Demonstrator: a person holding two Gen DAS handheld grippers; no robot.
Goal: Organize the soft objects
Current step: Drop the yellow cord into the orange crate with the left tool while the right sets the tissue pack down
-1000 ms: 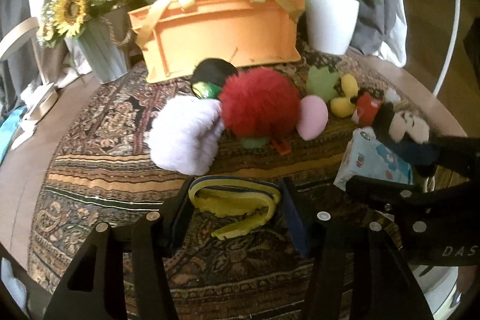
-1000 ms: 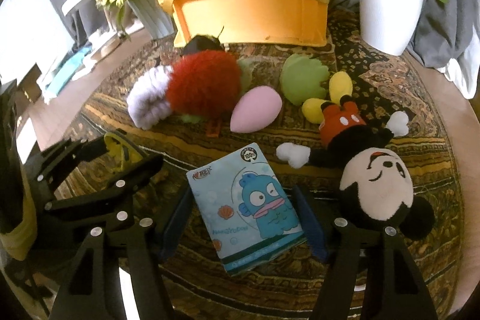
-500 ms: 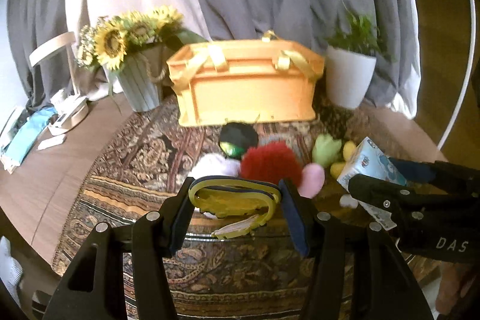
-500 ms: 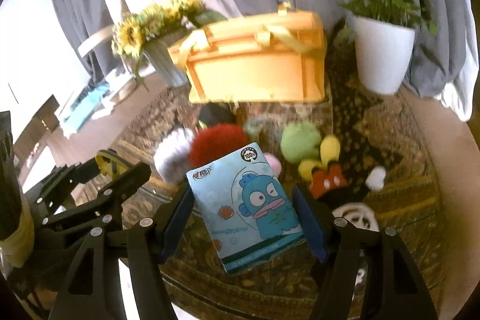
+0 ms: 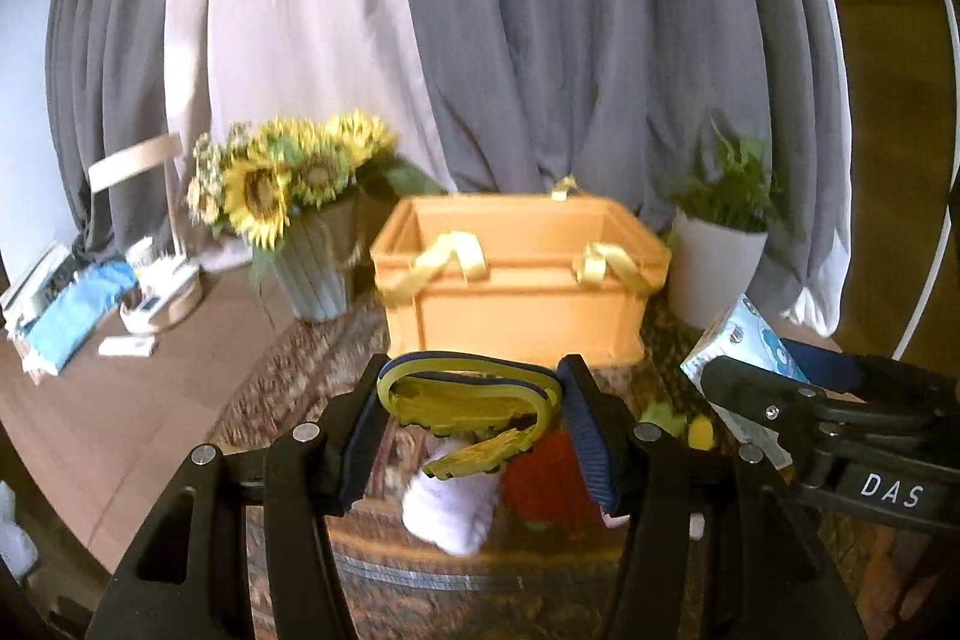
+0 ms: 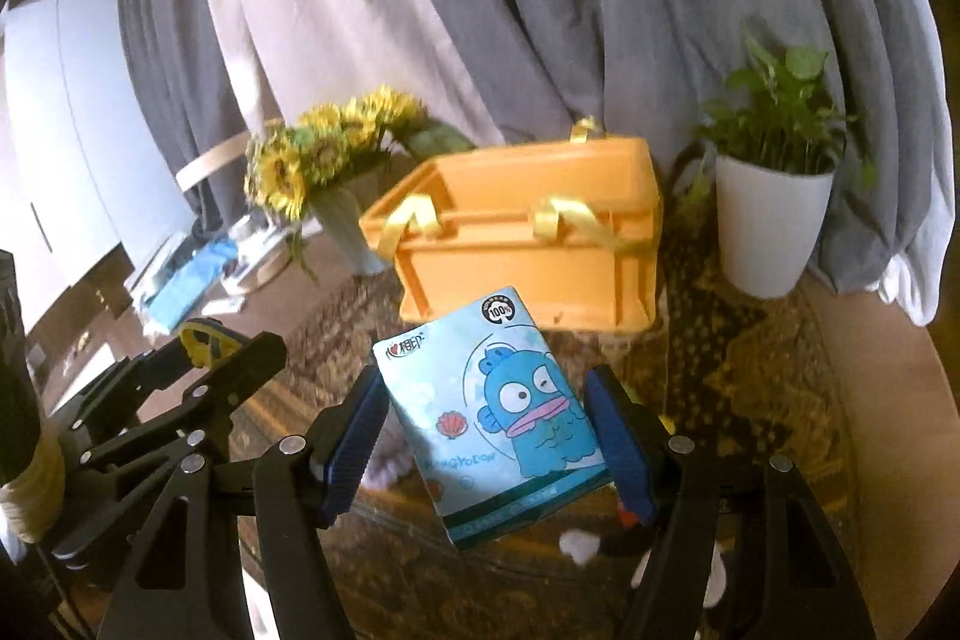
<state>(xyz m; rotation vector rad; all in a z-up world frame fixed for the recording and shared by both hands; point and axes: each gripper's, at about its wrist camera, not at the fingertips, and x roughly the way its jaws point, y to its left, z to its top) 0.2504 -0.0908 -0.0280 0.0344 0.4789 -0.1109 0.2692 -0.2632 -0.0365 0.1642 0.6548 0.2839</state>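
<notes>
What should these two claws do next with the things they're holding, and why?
Probably carry both forward and over the open orange basket, then let go. The right gripper is clamped on the blue tissue pack, the left gripper on the yellow strap, and both are lifted just short of the basket.

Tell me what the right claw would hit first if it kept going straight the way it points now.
Probably the orange basket. The right claw, shut on the blue tissue pack, points at its near wall, with only patterned rug between. Depth is hard to judge in the fisheye view.
</notes>
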